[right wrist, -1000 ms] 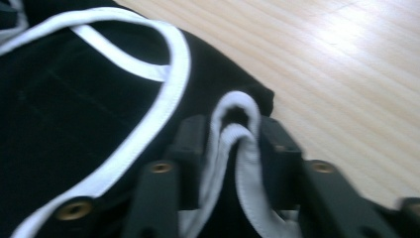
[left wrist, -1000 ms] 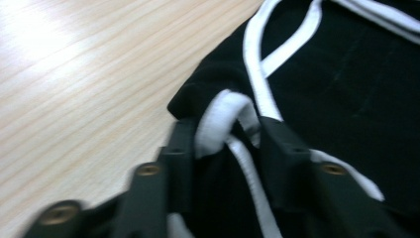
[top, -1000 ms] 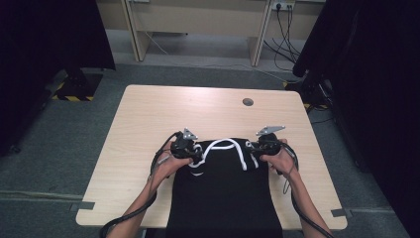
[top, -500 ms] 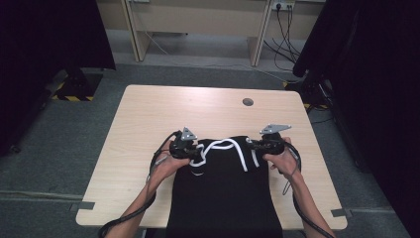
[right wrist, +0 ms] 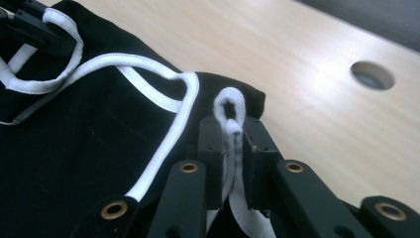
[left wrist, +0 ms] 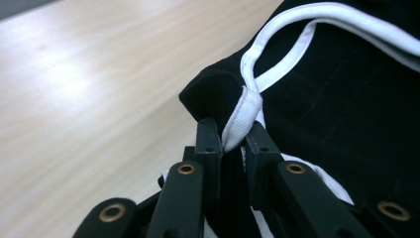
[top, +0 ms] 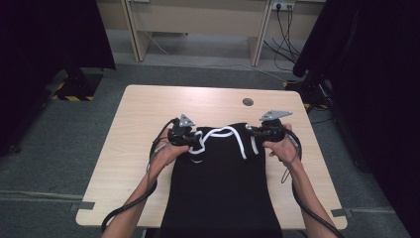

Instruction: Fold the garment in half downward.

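A black garment (top: 220, 183) with white edging lies on the table's near half and hangs over the front edge. Its white straps (top: 223, 133) loop across the top. My left gripper (top: 192, 140) is shut on the white strap at the garment's top left corner (left wrist: 237, 116); the strap runs between the left gripper's (left wrist: 233, 135) jaws. My right gripper (top: 253, 133) has just closed its jaws on the white strap loop (right wrist: 230, 106) at the top right corner, and the right gripper (right wrist: 233, 128) pinches it. Both corners are raised a little off the wood.
The light wooden table (top: 148, 114) has a round cable hole (top: 247, 101) at the back right, also seen close by as the hole (right wrist: 372, 75). Bare wood lies behind and beside the garment. Dark curtains and desk legs stand beyond the table.
Both grippers have risen slightly, taking the garment's top corners up with them. The jaws have closed further on the white straps.
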